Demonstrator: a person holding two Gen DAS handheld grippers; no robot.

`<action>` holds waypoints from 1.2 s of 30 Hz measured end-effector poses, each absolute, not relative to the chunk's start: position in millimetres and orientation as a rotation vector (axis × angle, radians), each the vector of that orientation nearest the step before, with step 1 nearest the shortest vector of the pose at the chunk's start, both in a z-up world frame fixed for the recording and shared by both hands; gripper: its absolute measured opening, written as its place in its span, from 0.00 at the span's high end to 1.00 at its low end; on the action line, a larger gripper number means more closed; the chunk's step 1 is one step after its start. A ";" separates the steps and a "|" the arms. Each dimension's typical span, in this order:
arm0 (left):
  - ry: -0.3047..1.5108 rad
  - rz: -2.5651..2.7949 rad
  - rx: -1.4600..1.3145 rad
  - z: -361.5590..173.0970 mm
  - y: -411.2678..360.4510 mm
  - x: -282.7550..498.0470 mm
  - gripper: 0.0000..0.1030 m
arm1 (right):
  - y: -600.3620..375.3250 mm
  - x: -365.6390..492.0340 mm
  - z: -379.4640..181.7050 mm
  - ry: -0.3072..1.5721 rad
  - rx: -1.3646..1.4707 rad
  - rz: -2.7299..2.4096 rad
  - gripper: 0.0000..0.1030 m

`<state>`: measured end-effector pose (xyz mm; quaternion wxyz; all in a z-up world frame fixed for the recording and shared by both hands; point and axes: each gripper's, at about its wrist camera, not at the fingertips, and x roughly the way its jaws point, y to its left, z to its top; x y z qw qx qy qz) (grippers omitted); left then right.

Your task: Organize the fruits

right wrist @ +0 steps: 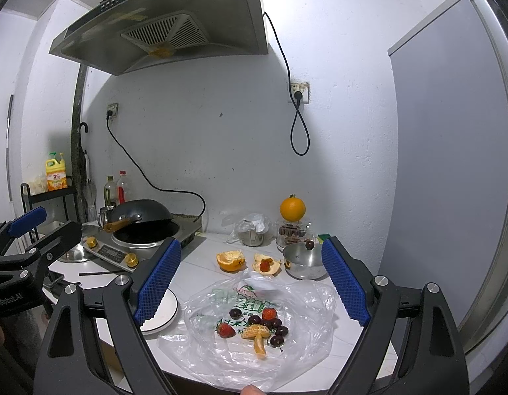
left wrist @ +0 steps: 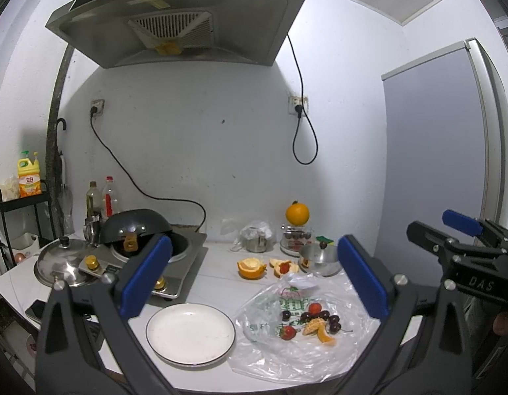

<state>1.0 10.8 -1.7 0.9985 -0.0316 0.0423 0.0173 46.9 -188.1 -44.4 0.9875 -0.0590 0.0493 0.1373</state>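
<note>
A clear plastic bag (left wrist: 303, 345) (right wrist: 287, 355) lies flat on the white counter with strawberries (left wrist: 288, 332) (right wrist: 226, 330), dark cherries (left wrist: 334, 322) (right wrist: 276, 323) and orange segments (left wrist: 320, 329) (right wrist: 257, 334) on it. An empty white plate (left wrist: 190, 332) (right wrist: 163, 312) sits left of the bag. My left gripper (left wrist: 250, 279) hangs open above plate and bag, holding nothing. My right gripper (right wrist: 250, 279) stands open over the bag, also with nothing in it. The right gripper shows at the right edge of the left wrist view, the left gripper at the left edge of the right wrist view.
Behind the bag lie a cut orange half (left wrist: 251, 268) (right wrist: 231, 260), peel with a strawberry (left wrist: 283, 267) (right wrist: 266, 265), a small steel pot (left wrist: 320, 258) (right wrist: 303, 261) and a whole orange (left wrist: 297, 214) (right wrist: 292, 209) on a jar. A stove with a wok (left wrist: 135, 227) (right wrist: 143, 215) and a lid (left wrist: 61, 260) stand left.
</note>
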 end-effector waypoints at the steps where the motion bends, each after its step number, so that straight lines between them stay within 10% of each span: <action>1: 0.085 0.034 -0.063 -1.7 11.0 0.8 0.01 | -188.1 47.0 -44.5 0.099 -0.118 0.276 0.13; 36: 0.185 0.018 -0.046 -18.8 0.3 44.8 0.01 | -201.3 65.0 -56.3 0.151 -0.110 0.240 0.13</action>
